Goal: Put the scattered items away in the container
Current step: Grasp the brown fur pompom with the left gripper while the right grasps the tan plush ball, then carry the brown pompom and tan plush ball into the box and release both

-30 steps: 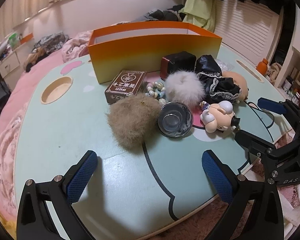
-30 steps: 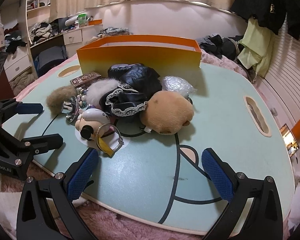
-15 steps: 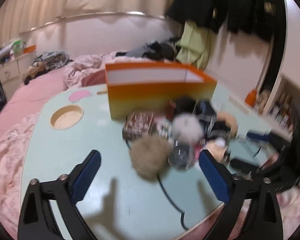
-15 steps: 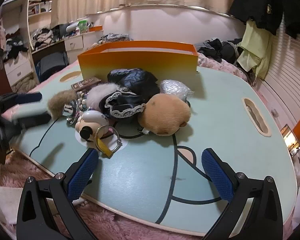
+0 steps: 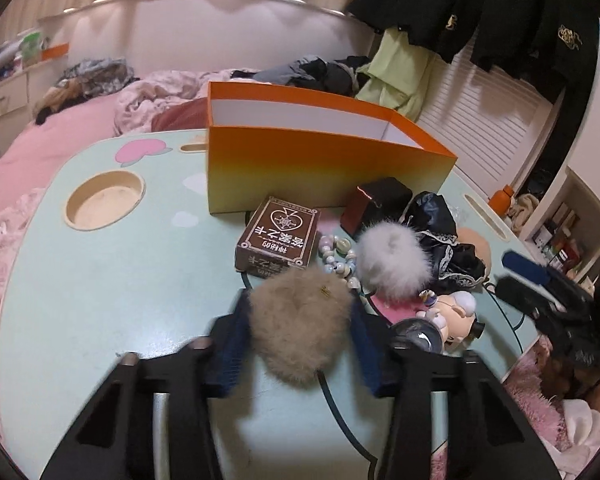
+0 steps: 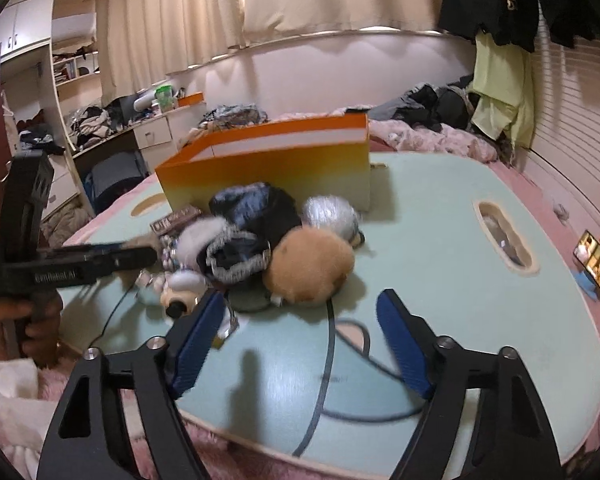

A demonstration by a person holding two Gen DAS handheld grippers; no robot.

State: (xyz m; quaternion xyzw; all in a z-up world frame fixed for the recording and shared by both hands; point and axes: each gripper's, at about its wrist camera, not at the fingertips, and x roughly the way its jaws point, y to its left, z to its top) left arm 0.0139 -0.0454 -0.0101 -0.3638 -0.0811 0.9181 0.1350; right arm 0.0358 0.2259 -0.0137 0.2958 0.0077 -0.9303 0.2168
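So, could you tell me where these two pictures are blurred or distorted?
Left wrist view: the left gripper, whose jaws have just been closing around the tan fur pouch, is smeared by motion, while the orange box stays sharp; fisheye bends the room's edges. Right wrist view: the pile around the brown plush is soft, and the right gripper casts a blurred shadow.

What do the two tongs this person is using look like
Both are matte black plastic frames with angular cut-out arms and small silver screw heads at the joints. Each finger ends in a dark blue textured pad, as on the left tongs and the right tongs. In the right view, the side of the left tongs carries small white lettering, too blurred to read.
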